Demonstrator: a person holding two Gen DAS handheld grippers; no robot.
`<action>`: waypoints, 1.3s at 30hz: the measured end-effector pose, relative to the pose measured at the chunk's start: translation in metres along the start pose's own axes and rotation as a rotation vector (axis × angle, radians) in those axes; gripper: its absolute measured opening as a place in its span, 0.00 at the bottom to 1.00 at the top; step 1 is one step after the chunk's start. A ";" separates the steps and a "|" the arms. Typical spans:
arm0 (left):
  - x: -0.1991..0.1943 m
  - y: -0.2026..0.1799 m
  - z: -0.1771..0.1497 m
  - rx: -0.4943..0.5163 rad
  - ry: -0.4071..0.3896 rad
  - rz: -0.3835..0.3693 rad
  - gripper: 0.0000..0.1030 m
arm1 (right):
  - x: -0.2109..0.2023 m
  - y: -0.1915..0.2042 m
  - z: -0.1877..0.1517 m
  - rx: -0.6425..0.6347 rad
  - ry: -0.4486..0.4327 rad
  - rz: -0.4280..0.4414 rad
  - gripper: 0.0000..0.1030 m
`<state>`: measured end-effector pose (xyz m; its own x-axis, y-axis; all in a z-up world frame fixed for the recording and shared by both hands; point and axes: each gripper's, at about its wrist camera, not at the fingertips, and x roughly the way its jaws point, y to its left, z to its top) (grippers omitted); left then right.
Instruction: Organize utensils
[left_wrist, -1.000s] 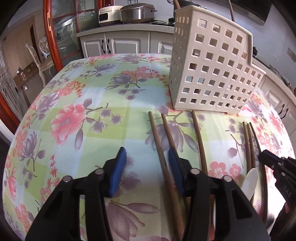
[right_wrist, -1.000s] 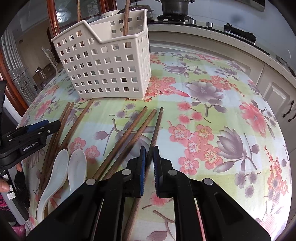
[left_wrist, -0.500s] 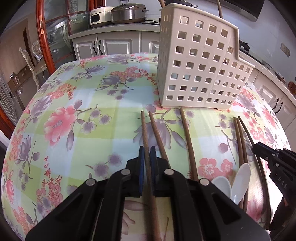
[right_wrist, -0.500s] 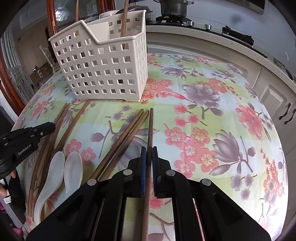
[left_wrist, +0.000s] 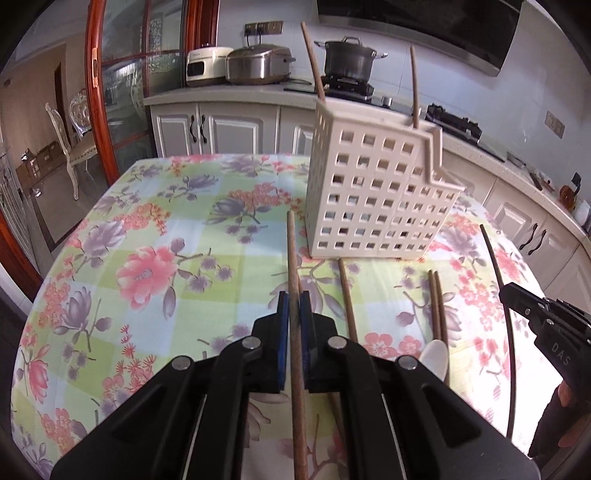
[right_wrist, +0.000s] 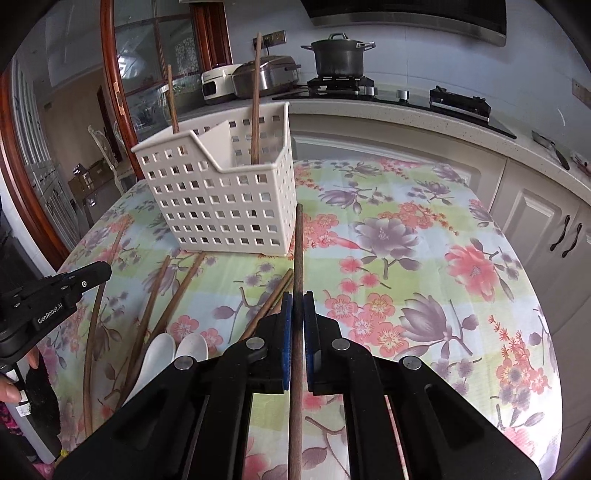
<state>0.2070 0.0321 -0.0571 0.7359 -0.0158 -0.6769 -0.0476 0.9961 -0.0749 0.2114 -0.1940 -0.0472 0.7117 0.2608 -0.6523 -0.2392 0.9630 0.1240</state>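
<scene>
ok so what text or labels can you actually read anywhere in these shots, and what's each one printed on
"GenRobot.AI": on the body of the left gripper, seen at the left edge of the right wrist view.
"DAS": on the body of the right gripper, at the right edge of the left wrist view; the print seems to run on, the rest unreadable.
Nothing readable on the counter appliances.

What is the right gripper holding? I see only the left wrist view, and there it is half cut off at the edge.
Observer: The right gripper is shut on one brown chopstick, whose tip points toward the basket.
Operator: How many spoons are on the table? I see part of one.
Observer: Two white spoons lie side by side, near the loose chopsticks.
Operator: Is the basket divided inside?
Observer: Yes, a solid white inner wall shows through its open top.
</scene>
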 end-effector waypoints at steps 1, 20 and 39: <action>-0.005 -0.001 0.001 0.002 -0.012 0.000 0.06 | -0.004 0.001 0.001 -0.002 -0.009 0.001 0.06; -0.102 -0.015 0.002 0.023 -0.241 -0.036 0.06 | -0.092 0.028 0.010 -0.079 -0.207 0.061 0.06; -0.139 -0.025 0.000 0.047 -0.345 -0.047 0.06 | -0.124 0.043 0.010 -0.118 -0.269 0.077 0.06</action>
<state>0.1058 0.0091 0.0389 0.9217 -0.0393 -0.3859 0.0169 0.9980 -0.0614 0.1197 -0.1841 0.0464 0.8340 0.3564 -0.4213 -0.3630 0.9293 0.0675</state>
